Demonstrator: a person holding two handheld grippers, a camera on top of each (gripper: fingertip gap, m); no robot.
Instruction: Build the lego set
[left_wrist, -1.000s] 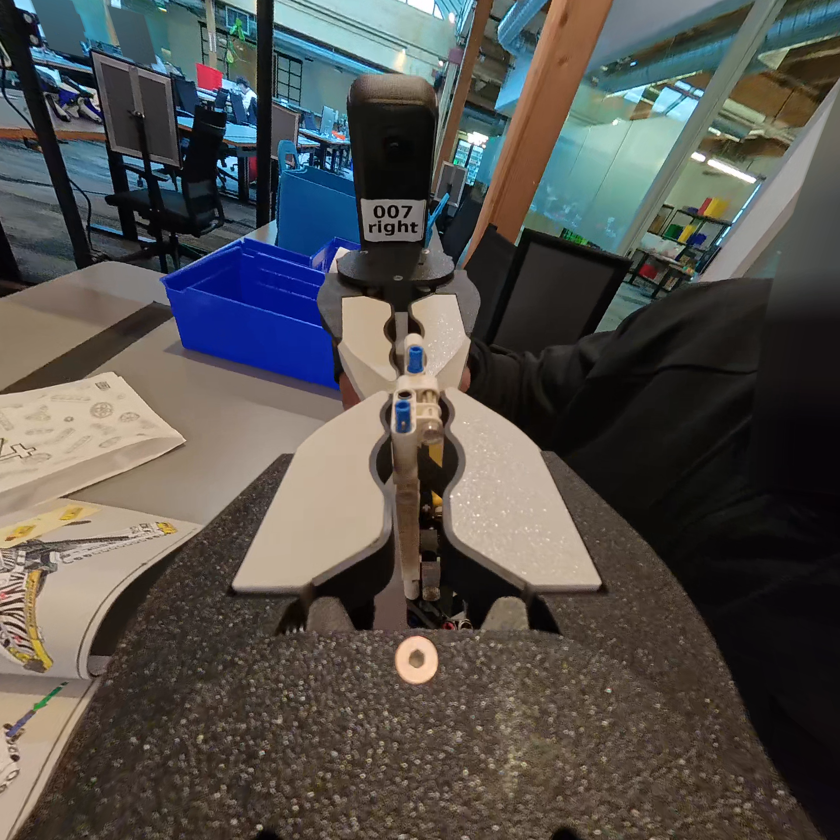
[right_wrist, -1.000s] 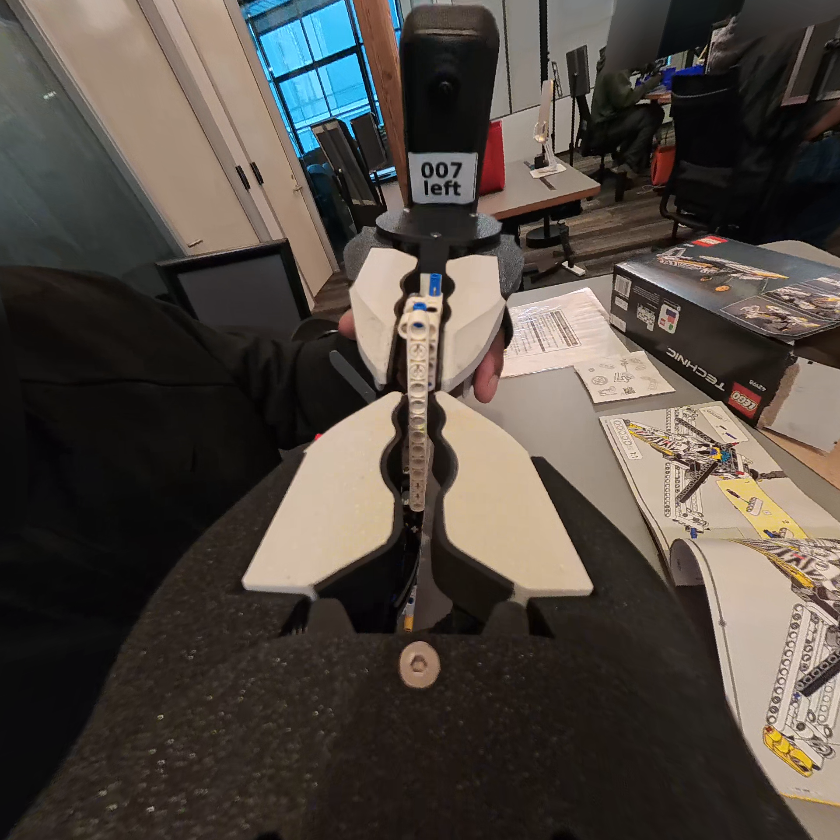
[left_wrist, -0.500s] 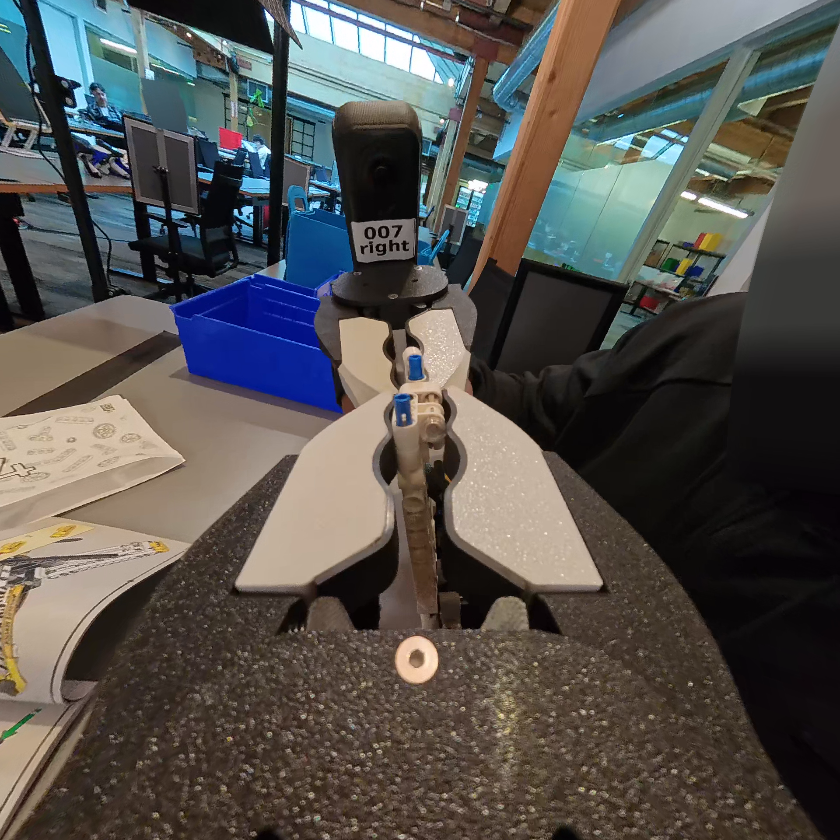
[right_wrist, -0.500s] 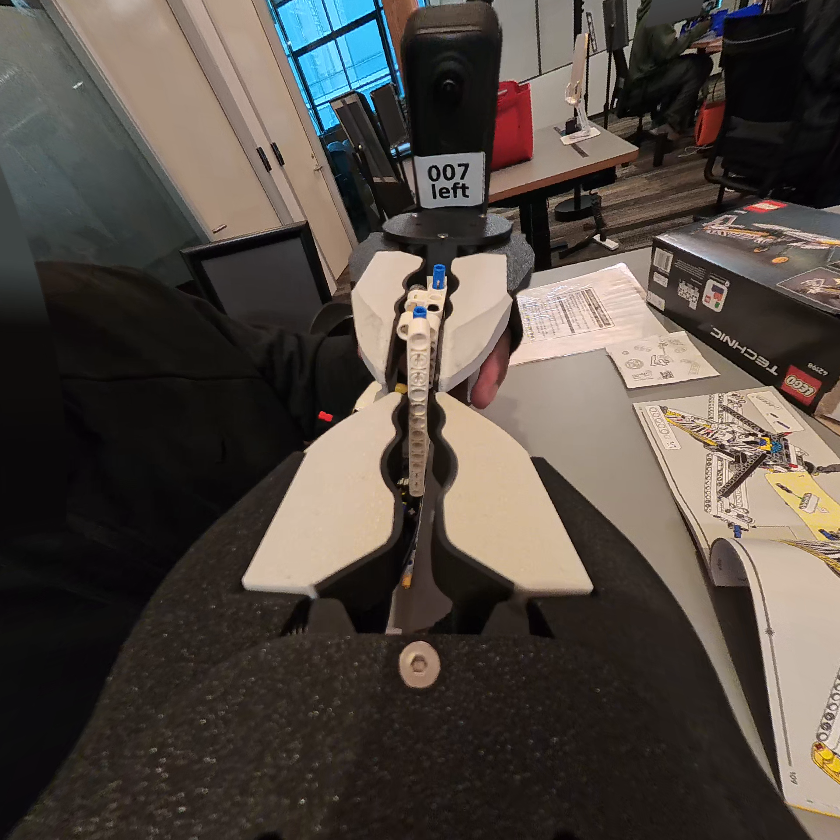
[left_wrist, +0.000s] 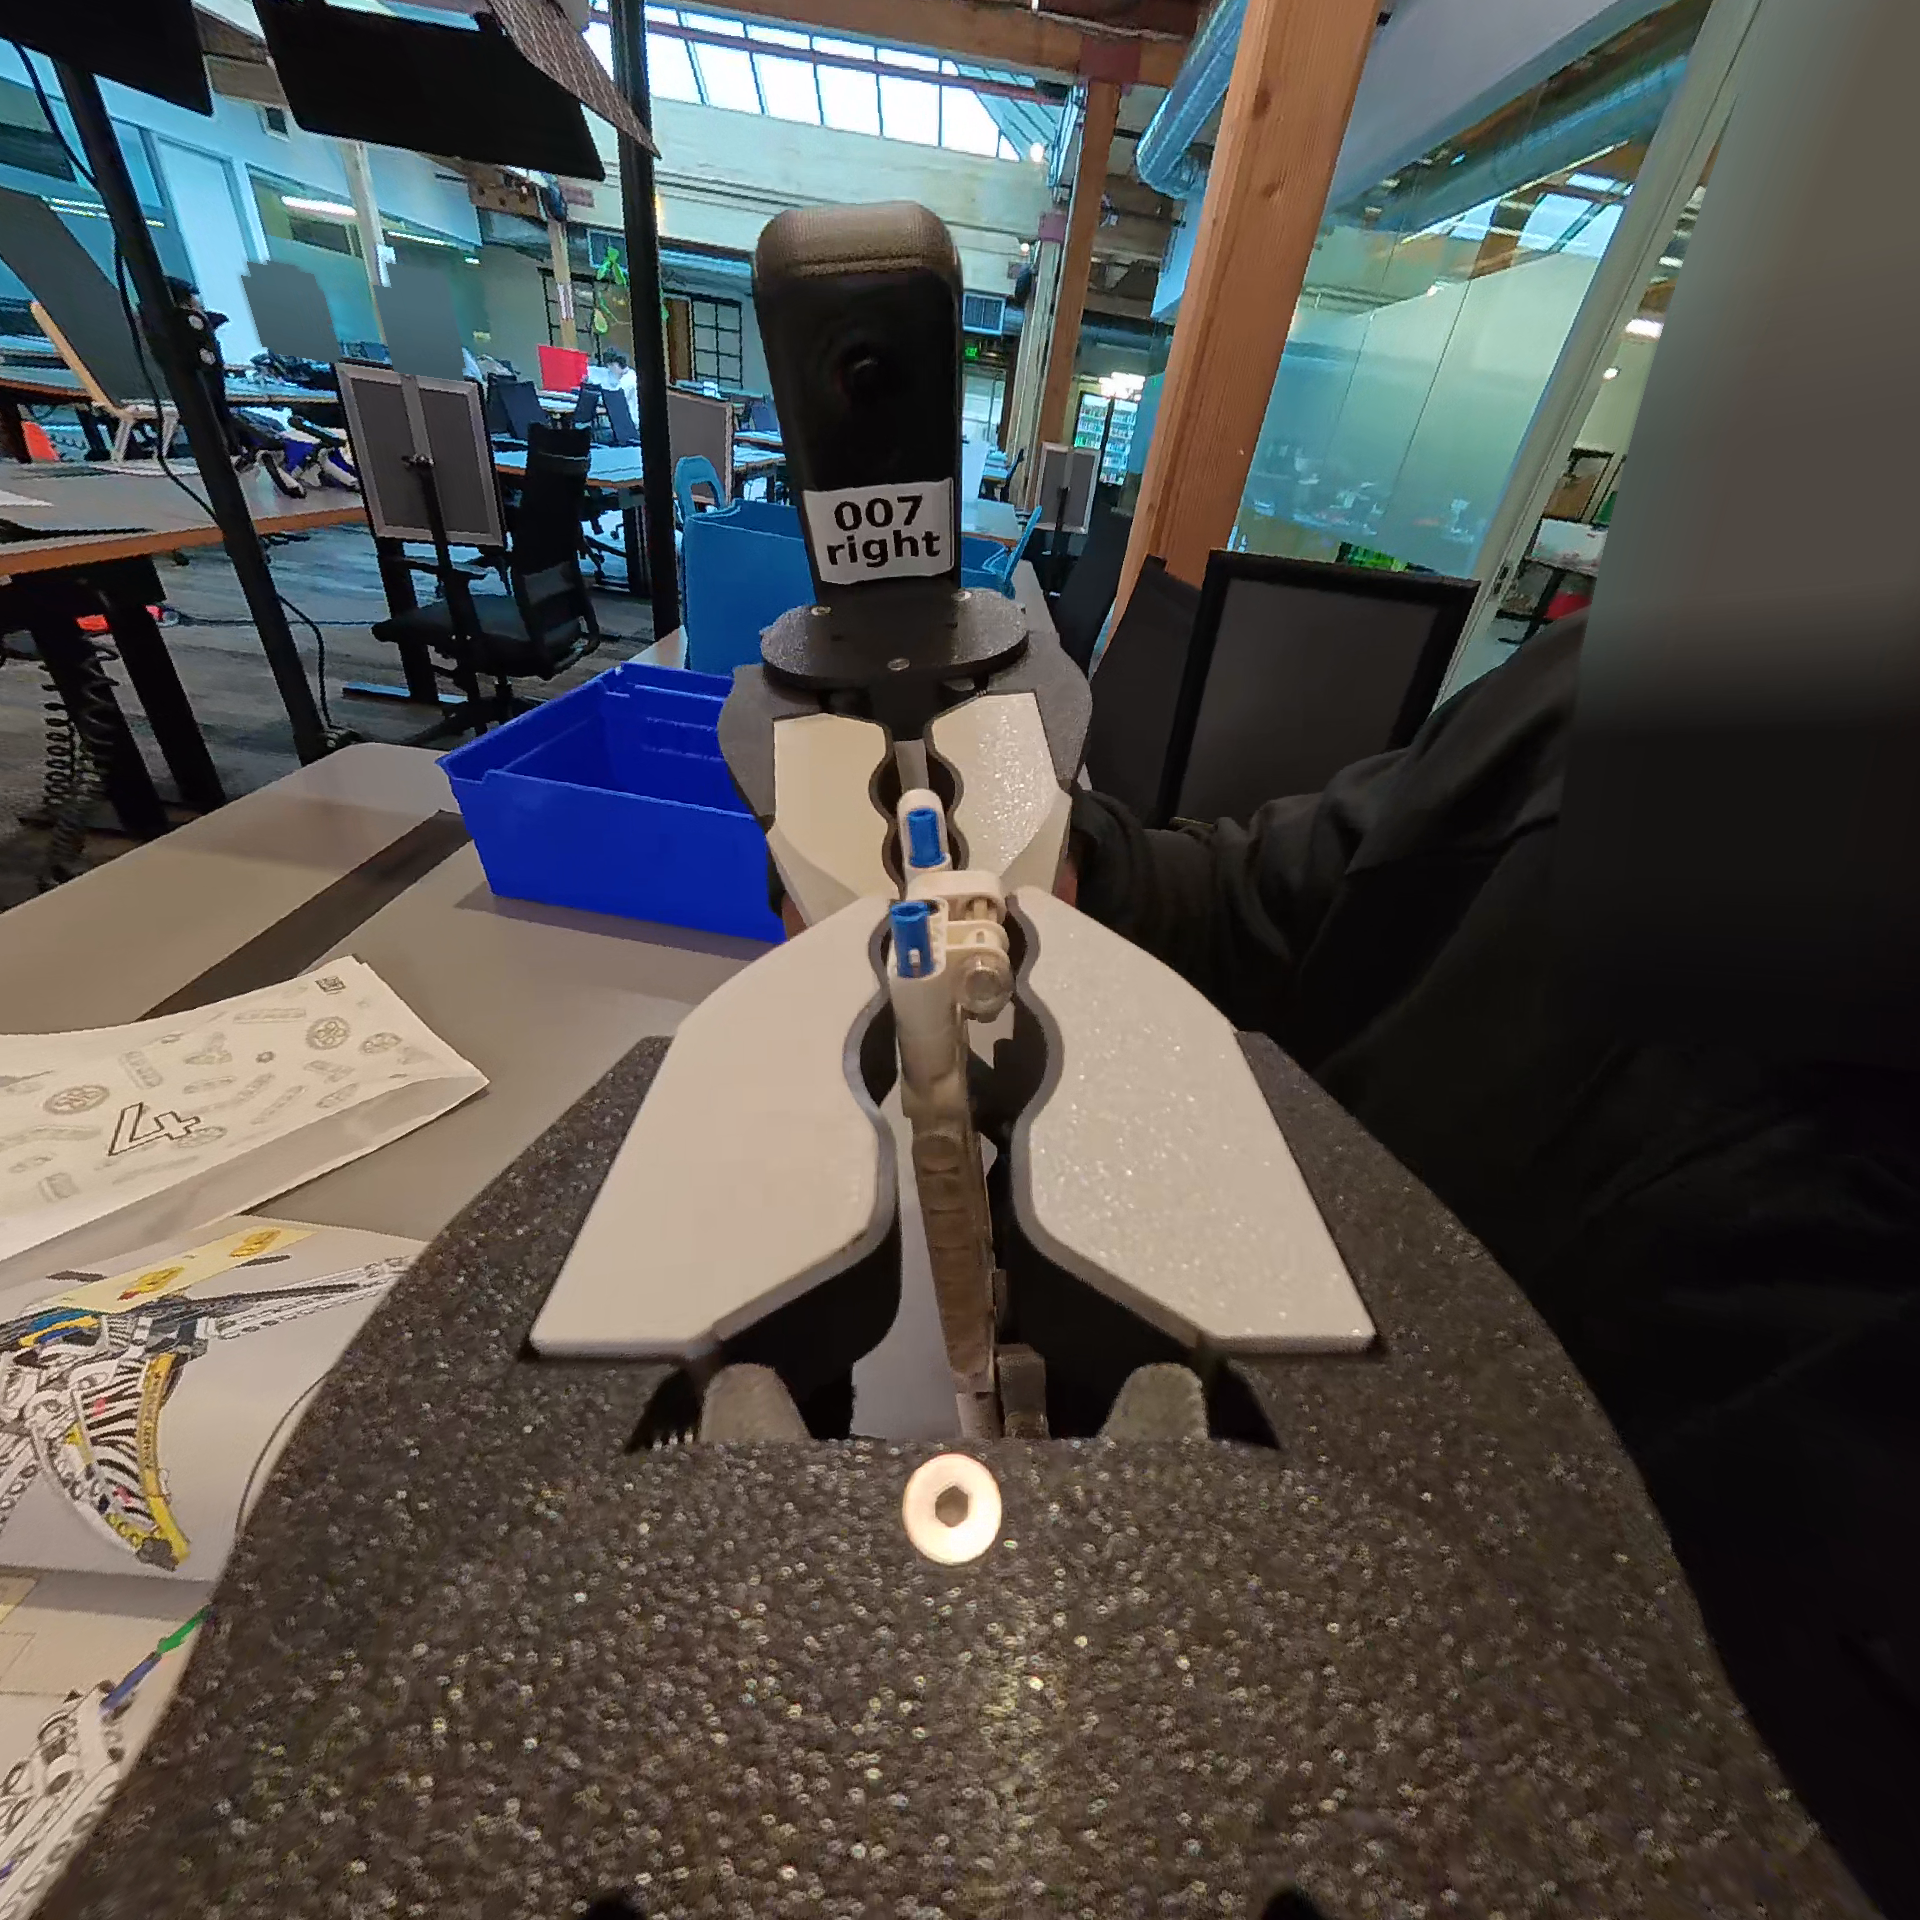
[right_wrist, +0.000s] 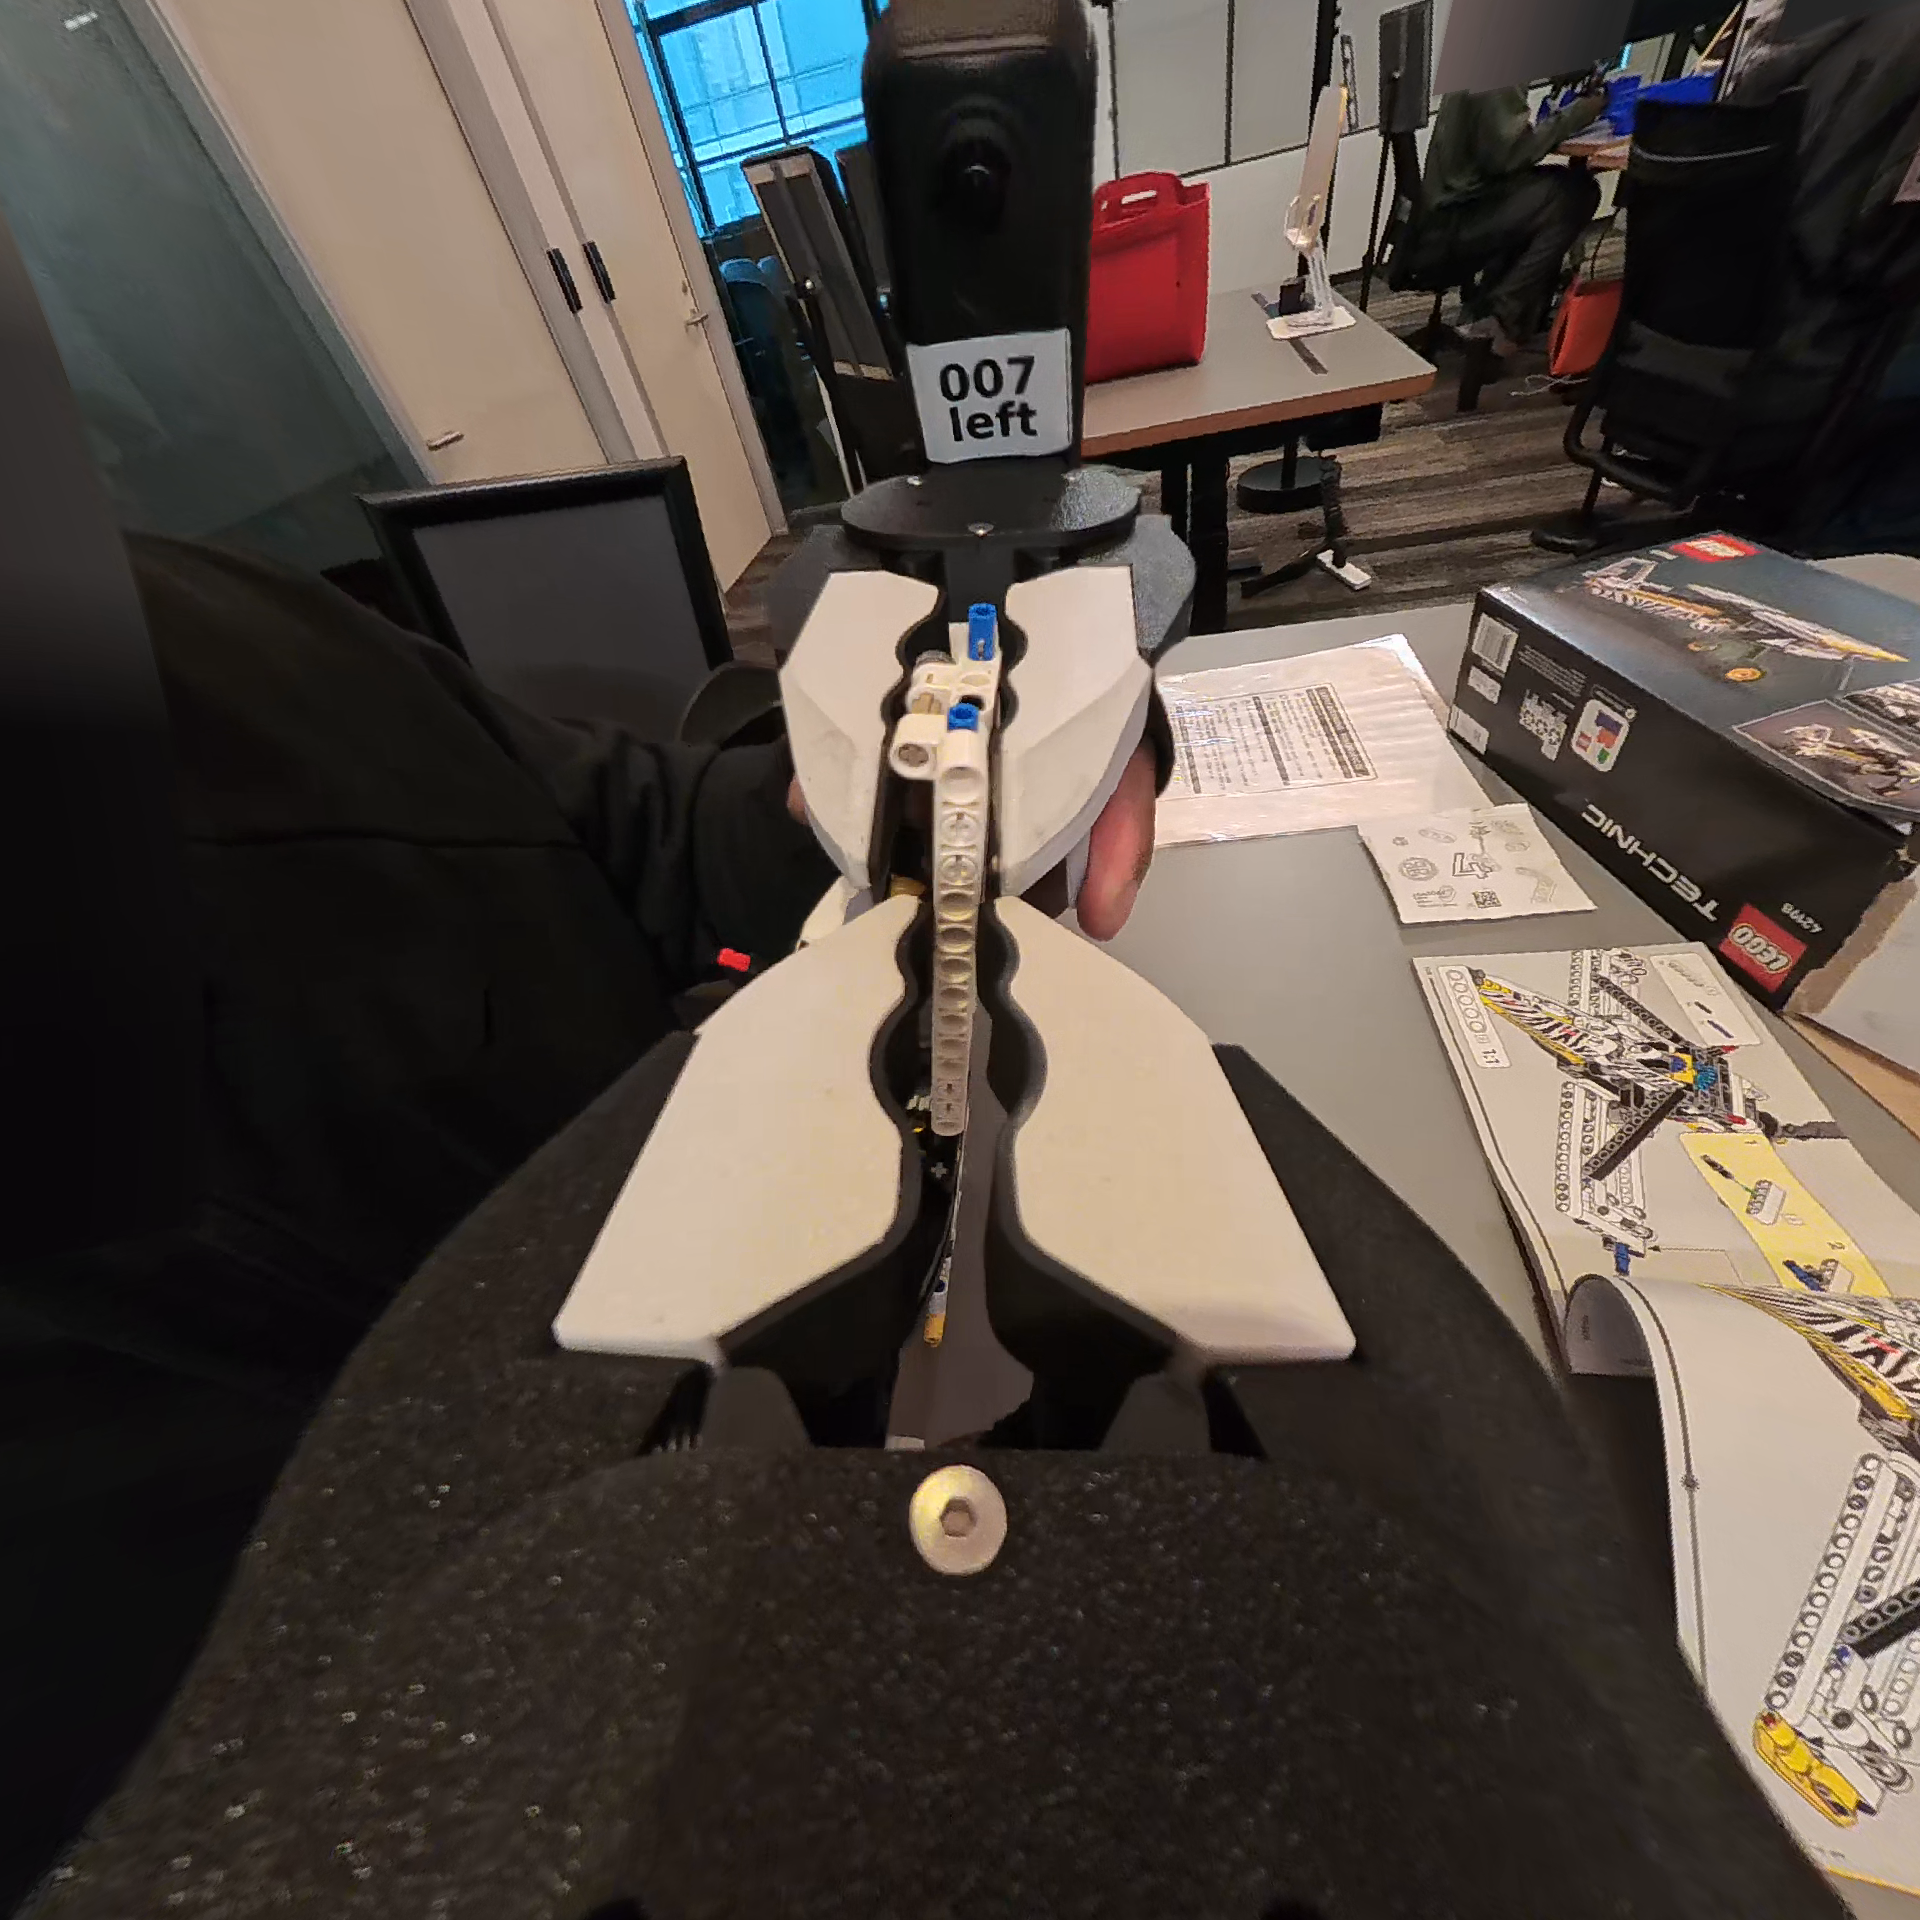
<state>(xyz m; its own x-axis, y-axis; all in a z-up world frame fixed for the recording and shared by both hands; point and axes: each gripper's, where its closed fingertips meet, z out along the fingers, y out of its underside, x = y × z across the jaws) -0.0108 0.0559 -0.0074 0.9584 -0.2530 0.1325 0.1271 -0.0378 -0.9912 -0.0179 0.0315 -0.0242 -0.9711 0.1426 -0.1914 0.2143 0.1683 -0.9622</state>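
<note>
Each hand-held gripper (left_wrist: 951, 925) (right_wrist: 956, 914) clamped on white beam (right_wrist: 958, 935) (blue-pinned)

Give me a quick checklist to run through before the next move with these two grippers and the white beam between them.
1. Right gripper closed on the white beam: ok, fingers press both its sides.
2. Left gripper closed on the beam's far end: ok, it clamps the end with the white connector.
3. Blue pins seated at that end: ok, two show.
4. Beam straight between the two grippers: ok, no bend visible.
5. Gripper tips apart from each other: cannot tell, they look very close.
6. Instruction booklet open on the table: ok.
</note>
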